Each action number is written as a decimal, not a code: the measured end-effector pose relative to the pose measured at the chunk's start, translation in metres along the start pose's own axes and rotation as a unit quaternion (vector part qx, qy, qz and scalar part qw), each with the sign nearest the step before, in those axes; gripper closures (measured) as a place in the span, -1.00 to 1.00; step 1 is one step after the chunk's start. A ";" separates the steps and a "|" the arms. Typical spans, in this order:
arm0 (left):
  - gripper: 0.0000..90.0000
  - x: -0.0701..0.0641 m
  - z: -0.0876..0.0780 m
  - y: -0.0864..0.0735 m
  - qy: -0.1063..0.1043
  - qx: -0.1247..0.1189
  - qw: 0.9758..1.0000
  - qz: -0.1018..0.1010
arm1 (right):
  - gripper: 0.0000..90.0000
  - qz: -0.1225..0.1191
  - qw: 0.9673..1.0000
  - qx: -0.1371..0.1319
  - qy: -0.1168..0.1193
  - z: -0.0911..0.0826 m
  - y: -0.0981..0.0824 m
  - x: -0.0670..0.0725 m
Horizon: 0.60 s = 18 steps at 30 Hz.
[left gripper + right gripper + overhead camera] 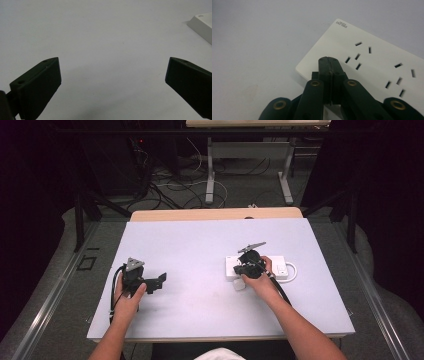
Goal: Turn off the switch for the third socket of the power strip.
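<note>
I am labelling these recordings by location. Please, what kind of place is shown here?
Probably a lab or recording workspace, not a home. A white work table stands in a dark room, loose cables lie on the floor behind it, and a second table's metal legs stand farther back.

power strip [372, 65]: right end cut off by frame edge; near edge hidden behind right gripper [329, 65]

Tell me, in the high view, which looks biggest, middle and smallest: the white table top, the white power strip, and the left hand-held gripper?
1. White table top, by far the largest.
2. and 3. Power strip and left hand-held gripper look about alike; the right hand-held gripper covers part of the strip, so I won't rank them.
</note>
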<state>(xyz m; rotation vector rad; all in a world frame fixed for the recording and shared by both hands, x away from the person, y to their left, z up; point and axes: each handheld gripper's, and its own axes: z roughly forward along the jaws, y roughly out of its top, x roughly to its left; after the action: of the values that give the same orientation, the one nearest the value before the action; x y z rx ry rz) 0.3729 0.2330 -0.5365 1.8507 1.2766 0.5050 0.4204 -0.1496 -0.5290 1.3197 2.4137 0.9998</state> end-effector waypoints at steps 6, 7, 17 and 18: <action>-1.00 0.000 0.000 0.000 0.000 0.001 1.000 0.000 | 0.95 0.000 1.000 0.002 -0.001 0.000 0.001 0.001; -1.00 0.000 0.000 0.000 0.000 0.001 1.000 0.000 | 0.94 0.001 1.000 0.002 0.001 0.000 0.002 0.001; -1.00 0.001 0.000 0.000 0.002 0.003 1.000 0.004 | 0.62 0.005 1.000 -0.001 0.000 0.001 0.005 0.003; -1.00 0.001 0.000 0.000 0.002 0.003 1.000 0.003 | 0.62 0.005 1.000 -0.001 0.000 0.001 0.005 0.003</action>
<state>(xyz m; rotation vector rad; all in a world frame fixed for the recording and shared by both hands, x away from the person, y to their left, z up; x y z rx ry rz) 0.3730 0.2340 -0.5365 1.8590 1.2765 0.5085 0.4229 -0.1444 -0.5261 1.3322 2.4092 1.0044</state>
